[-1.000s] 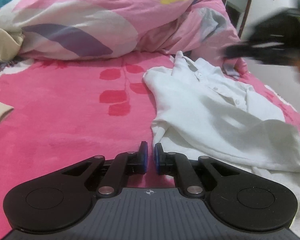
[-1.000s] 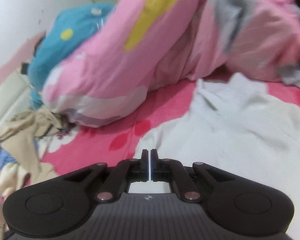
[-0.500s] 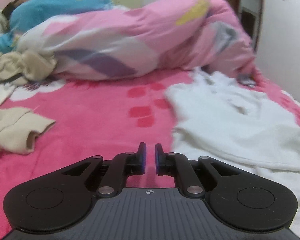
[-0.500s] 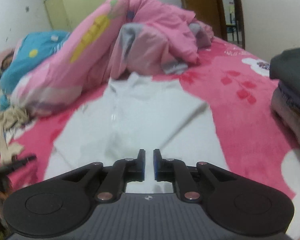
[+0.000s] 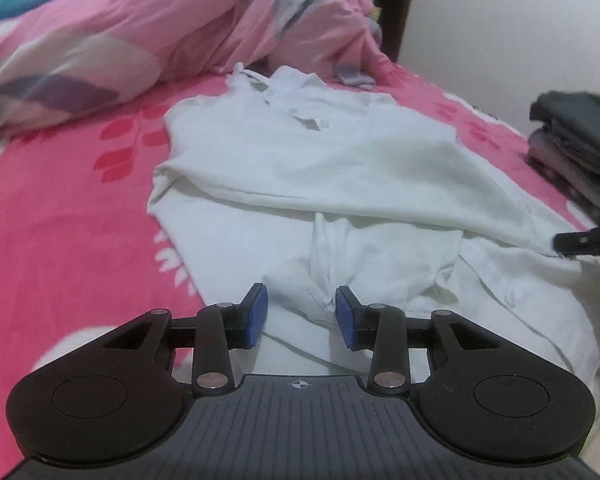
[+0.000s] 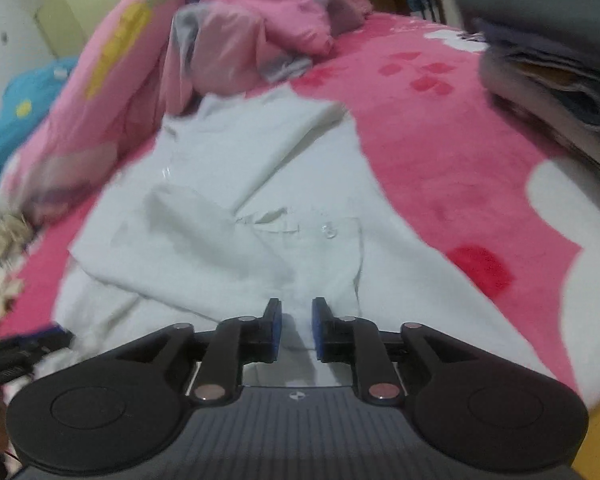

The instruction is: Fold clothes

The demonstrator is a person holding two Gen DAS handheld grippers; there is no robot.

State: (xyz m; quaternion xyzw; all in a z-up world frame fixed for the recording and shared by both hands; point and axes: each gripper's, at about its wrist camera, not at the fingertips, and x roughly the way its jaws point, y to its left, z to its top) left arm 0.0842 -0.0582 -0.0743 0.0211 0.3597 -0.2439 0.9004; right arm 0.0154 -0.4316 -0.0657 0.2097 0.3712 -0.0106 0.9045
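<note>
Both grippers have swung over the white buttoned cotton shirt [image 5: 320, 160], which lies partly folded on the pink flowered bed blanket [image 5: 80, 208]. The left gripper [image 5: 301, 312] and right gripper [image 6: 296, 328] are opening above it, pads clear of the cloth

- Left gripper [image 5: 301, 312] — angled downward, jaws opening, blue pads [image 5: 257, 316] apart with nothing pinched.
- Right gripper [image 6: 296, 326] — also tilted down, jaws opening, the gap narrower.

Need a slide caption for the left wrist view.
Left gripper, jaws opening, poised over the half-folded white shirt on a pink bed.
</note>
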